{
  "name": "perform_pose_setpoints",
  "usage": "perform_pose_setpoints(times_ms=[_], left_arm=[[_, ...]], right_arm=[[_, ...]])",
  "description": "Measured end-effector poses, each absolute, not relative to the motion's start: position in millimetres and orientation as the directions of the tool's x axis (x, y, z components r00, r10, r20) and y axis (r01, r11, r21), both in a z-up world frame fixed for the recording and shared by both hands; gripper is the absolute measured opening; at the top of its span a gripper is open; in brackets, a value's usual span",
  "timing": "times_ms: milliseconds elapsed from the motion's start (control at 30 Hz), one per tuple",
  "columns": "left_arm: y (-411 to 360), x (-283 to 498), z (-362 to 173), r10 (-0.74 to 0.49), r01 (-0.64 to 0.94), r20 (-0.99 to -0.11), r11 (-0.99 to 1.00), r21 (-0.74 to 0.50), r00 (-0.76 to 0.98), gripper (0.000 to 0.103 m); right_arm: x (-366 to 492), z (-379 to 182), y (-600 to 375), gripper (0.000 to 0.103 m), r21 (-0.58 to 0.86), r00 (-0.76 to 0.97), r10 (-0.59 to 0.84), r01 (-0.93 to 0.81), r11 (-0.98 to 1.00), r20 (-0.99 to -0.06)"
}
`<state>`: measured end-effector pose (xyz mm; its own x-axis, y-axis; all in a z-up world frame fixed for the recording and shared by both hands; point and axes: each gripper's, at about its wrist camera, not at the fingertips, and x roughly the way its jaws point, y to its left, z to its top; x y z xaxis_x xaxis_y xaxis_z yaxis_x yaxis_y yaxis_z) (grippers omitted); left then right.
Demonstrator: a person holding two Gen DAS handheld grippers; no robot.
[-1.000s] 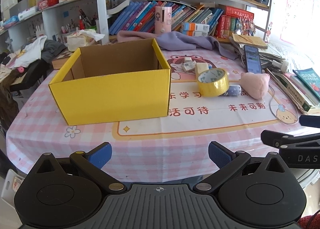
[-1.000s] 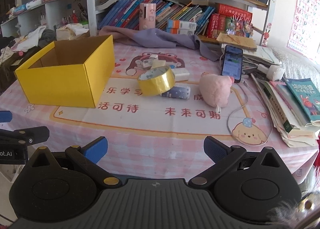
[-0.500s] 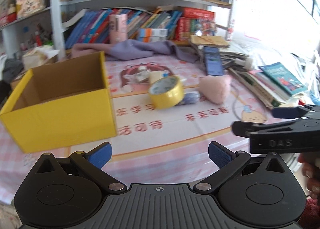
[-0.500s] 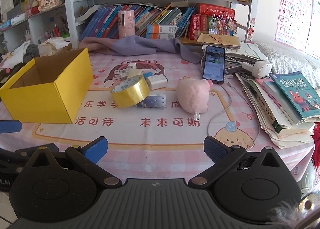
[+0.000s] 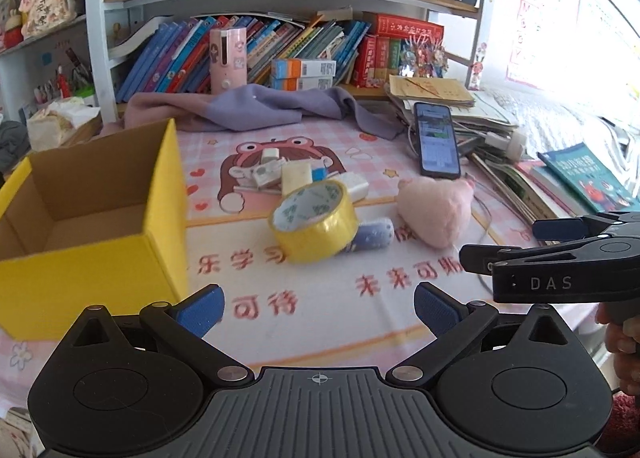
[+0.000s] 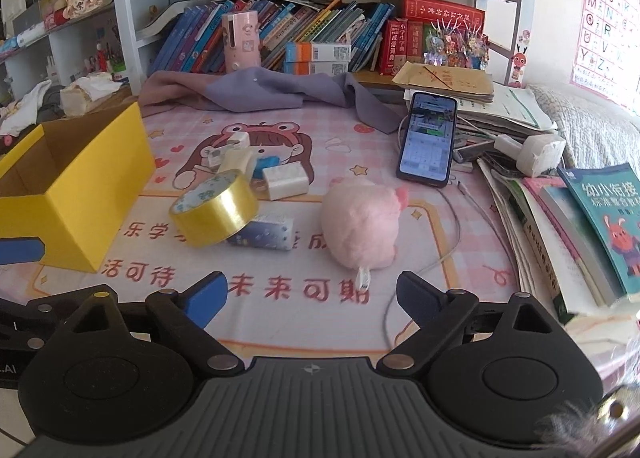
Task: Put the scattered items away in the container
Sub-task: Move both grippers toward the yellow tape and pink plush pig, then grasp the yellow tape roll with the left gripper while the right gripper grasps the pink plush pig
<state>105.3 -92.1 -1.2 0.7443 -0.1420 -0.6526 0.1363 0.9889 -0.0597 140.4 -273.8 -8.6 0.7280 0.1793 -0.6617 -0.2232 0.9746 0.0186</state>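
Pink plush toy (image 6: 362, 227) just ahead of closing right tool (image 6: 312, 292)

Black hand-held gripper (image 5: 318, 304) with blue finger pads (image 5: 200, 308), silver pivot screws, ribbed grey housing, white "DAS" lettering.

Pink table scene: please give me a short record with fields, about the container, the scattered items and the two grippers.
container: yellow box, open top, nothing visible inside
tape: yellow tape roll, tilted, leaning on the small blue packet
toy: pink plush toy, lying beside the blue packet, toward the phone
small items: white blocks behind the tape roll
left gripper: open, nothing between the fingers
right gripper: jaws closing, nothing between them, plush toy just ahead
items in the box: none visible
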Motion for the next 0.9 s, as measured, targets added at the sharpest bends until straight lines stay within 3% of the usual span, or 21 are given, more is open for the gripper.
perform_pose_setpoints(times_ms=[367, 600, 900], left_arm=[[-124.0, 167.8, -8.6, -0.057, 0.057, -0.691, 0.998, -0.023, 0.721, 0.090], [-136.8, 204.9, -18.0, -0.005, 0.030, -0.712, 0.999, 0.022, 0.702, 0.066], [-149.6, 249.3, -37.4, 0.004, 0.060, -0.748, 0.997, 0.058, 0.664, 0.048]], right_arm=[[218.0, -20.3, -313.7, 0.087, 0.056, 0.675, 0.212, -0.246, 0.968, -0.707], [257.0, -32.4, -319.6, 0.087, 0.077, 0.624, 0.254, -0.296, 0.952, -0.739], [292.0, -52.7, -317.0, 0.087, 0.110, 0.548, 0.297, -0.348, 0.931, -0.782]])
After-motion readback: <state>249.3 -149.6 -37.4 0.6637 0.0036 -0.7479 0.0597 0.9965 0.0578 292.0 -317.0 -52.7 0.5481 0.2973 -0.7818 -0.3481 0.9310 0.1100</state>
